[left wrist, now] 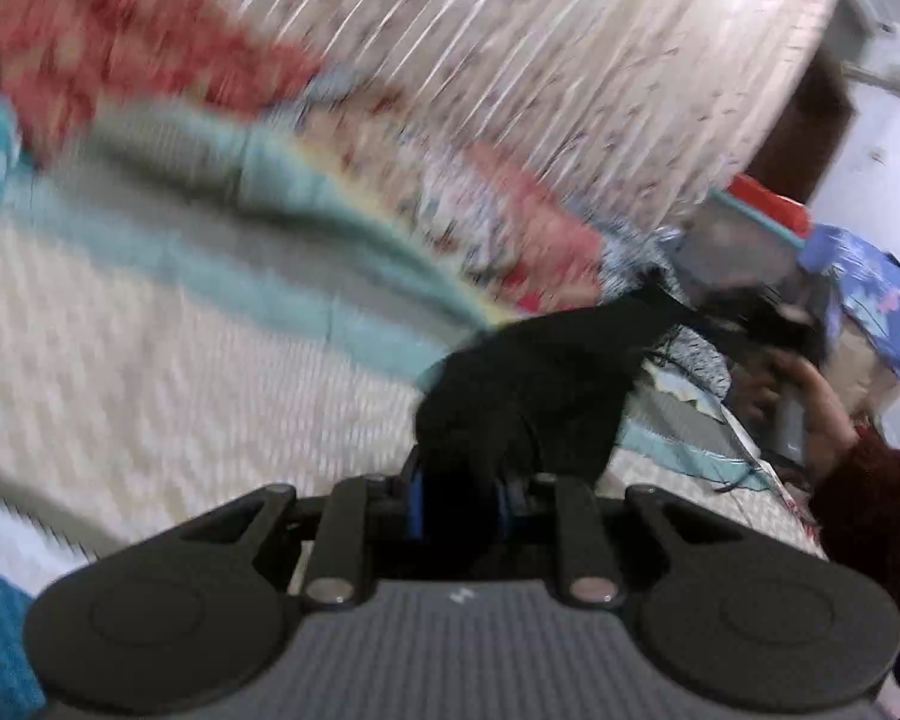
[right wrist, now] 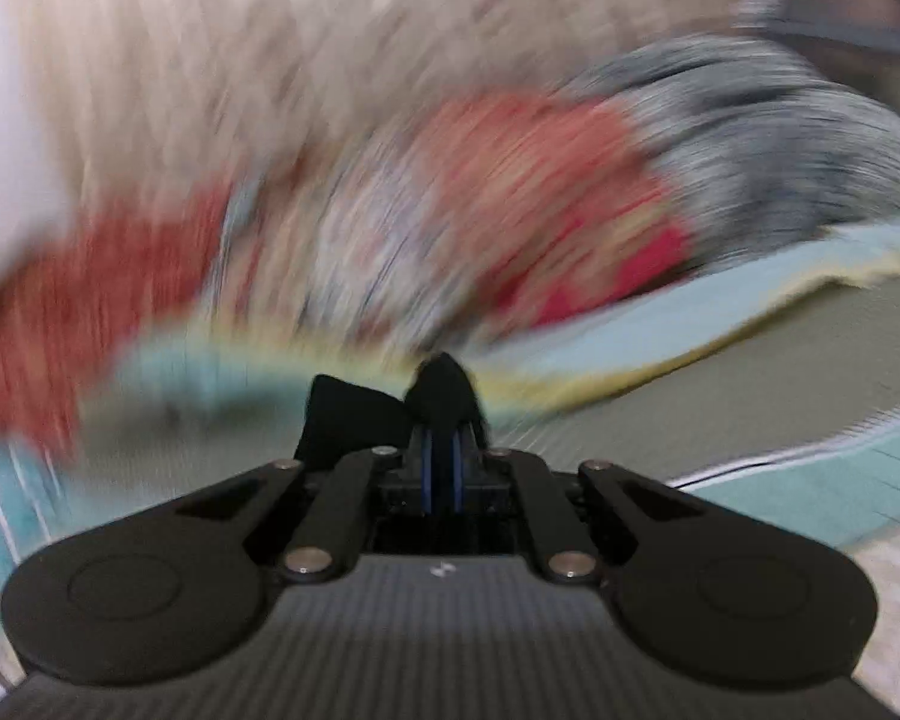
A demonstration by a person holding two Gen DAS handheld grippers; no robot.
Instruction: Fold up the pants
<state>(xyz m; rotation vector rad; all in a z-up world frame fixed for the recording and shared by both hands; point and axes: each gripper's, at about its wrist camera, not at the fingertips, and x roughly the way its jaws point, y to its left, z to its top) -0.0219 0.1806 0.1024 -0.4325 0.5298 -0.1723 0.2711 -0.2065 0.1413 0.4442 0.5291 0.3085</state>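
- Pants (left wrist: 528, 378), black, are pinched at two places: the left gripper (left wrist: 459, 501) has its jaws clamped on a thick bunch of the fabric right in front of its camera, and the right gripper (right wrist: 444, 468) has its jaws pressed tight on a thinner black fold (right wrist: 444, 387).
- From the left wrist view, the dark cloth stretches away from the jaws to the right, toward the person's right hand (left wrist: 810, 396), so the garment hangs lifted between the two grips, above the bed.
- Below and beyond lies the bedspread (left wrist: 150, 330), pale with teal and grey bands; both views are heavily smeared, which suggests fast motion.
- Farther back sit a red patterned cloth (left wrist: 90, 54) and a heap of other laundry (right wrist: 750, 138); details are too blurred to name.
- Progress, as a judgement: early. No neat fold shows; the pants look bunched and airborne, so spreading flat, folding leg on leg and folding again all seem left to do.
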